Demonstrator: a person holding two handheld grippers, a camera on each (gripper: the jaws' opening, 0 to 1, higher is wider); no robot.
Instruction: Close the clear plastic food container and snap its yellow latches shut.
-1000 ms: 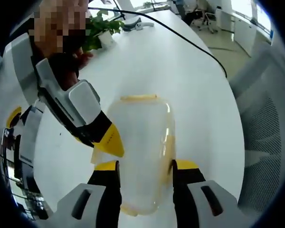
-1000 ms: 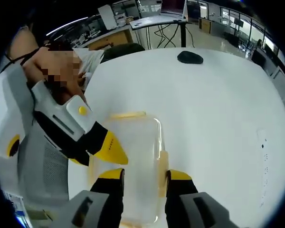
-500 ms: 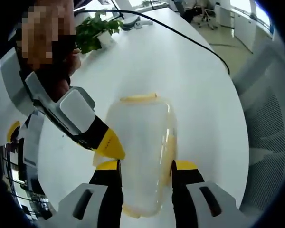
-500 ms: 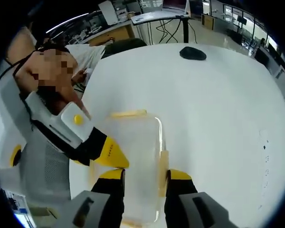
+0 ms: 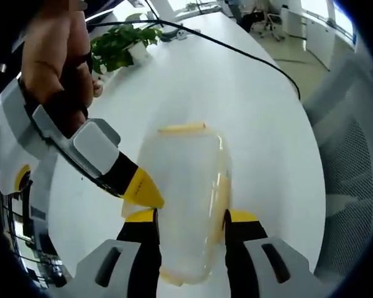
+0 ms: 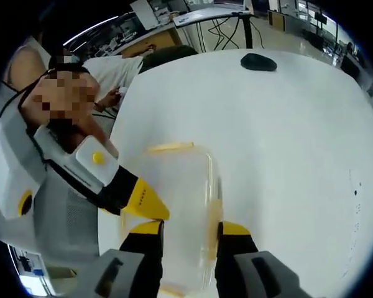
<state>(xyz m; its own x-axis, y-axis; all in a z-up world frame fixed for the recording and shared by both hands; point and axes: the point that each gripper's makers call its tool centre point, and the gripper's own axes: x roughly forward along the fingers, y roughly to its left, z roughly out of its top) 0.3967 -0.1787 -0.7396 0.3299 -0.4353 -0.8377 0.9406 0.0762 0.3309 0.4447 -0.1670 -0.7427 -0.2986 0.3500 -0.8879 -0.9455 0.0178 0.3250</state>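
Left gripper view: we hold left hand-held gripper (image 5: 189, 218) around clear container (image 5: 185, 205), jaws at both its long sides, mid counter (image 5: 248, 112). Right hand-held gripper (image 5: 143, 189) touches container's left edge.

Right gripper view: right hand-held gripper (image 6: 186, 228) straddles container (image 6: 174, 211) too; yellow latch (image 6: 170, 148) at far end.

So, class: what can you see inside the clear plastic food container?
Nothing shows inside the clear container; only the white table shows through it. The near end sits hidden between the left claw tips.
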